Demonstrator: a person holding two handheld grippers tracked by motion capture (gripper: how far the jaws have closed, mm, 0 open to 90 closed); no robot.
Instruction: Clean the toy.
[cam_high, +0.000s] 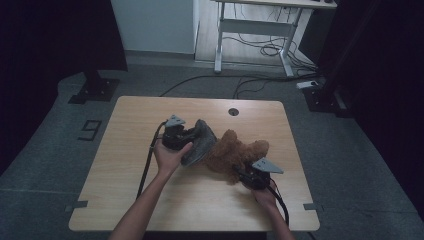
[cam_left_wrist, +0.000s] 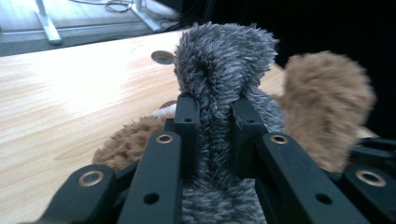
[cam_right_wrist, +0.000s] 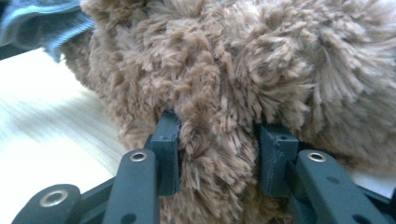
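High view: one light wooden rectangular surface (cam_high: 125, 165) carrying one brown shaggy plush toy (cam_high: 235, 152) right of centre, with one grey fuzzy fabric piece (cam_high: 200, 142) lapping its left end. The left claw (cam_high: 186, 137) meets the grey piece from the left; the right claw (cam_high: 245, 175) meets the brown toy from its near right side. The two soft items touch and run from upper left to lower right between the claws, so each claw has its own item nearest. Left gripper view: one left claw (cam_left_wrist: 217, 126), narrow, jaws pinching a raised fold of the grey fabric (cam_left_wrist: 219, 70); the brown plush (cam_left_wrist: 327, 98) lies just beyond and to the right, also below the left jaw. Right gripper view: one right claw (cam_right_wrist: 219, 140), jaws set moderately apart and sunk into brown pile (cam_right_wrist: 243, 60), apparently holding it; grey fabric corner (cam_right_wrist: 42, 21) at upper left. Judged next: drawing the grey piece off leftward, away from the held toy.
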